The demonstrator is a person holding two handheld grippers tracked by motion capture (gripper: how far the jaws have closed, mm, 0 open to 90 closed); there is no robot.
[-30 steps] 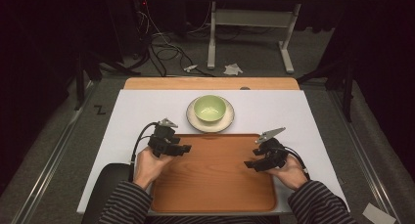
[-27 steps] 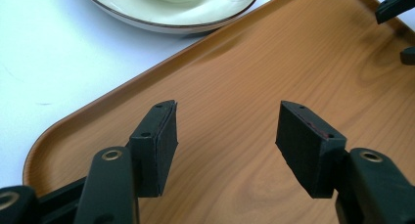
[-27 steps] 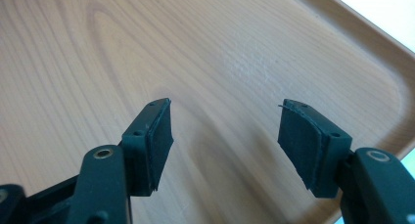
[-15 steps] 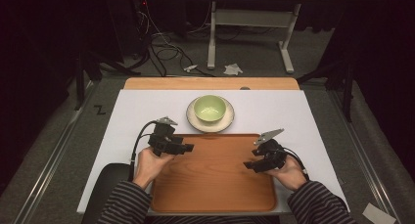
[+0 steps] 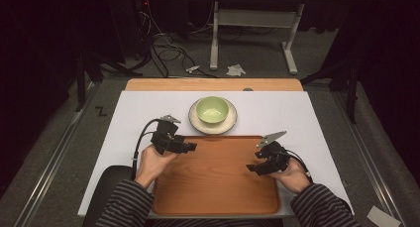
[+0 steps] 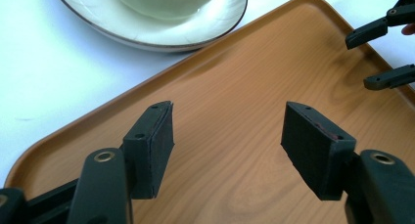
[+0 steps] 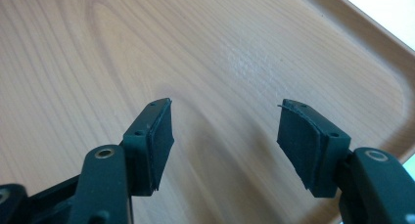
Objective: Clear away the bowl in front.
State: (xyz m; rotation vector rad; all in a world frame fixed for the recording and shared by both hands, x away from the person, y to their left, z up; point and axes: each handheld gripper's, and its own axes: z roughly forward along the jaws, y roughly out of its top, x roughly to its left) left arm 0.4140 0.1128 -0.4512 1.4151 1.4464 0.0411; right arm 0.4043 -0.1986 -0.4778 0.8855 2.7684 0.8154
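**Both grippers hung open above the wooden tray**

The left gripper [image 5: 190, 147] was held over the near-left part of the wooden tray [image 5: 218, 187], its jaws spread wide with nothing between them. In the left gripper view the two black pads [image 6: 151, 145] stood well apart above bare wood [image 6: 230, 150], not touching it as far as could be told.

The right gripper [image 5: 252, 168] hovered over the tray's right side, jaws likewise parted and empty. In the right gripper view the pads [image 7: 303, 145] framed only wood grain, with the tray's raised rim [image 7: 372, 35] ahead and to the right of them.

Ahead of the left gripper, just past the tray's far edge, stood a pale green bowl [image 5: 212, 109] on a cream plate [image 5: 197, 123]; the plate's rim [image 6: 215, 31] lay just beside the tray's edge on the white table cover [image 5: 129, 123]. The right gripper's jaw tips [image 6: 379, 28] appeared at the far right of the left gripper view, well apart from the left one. A hand [image 5: 156, 160] in a striped sleeve [image 5: 126, 207] held each gripper.
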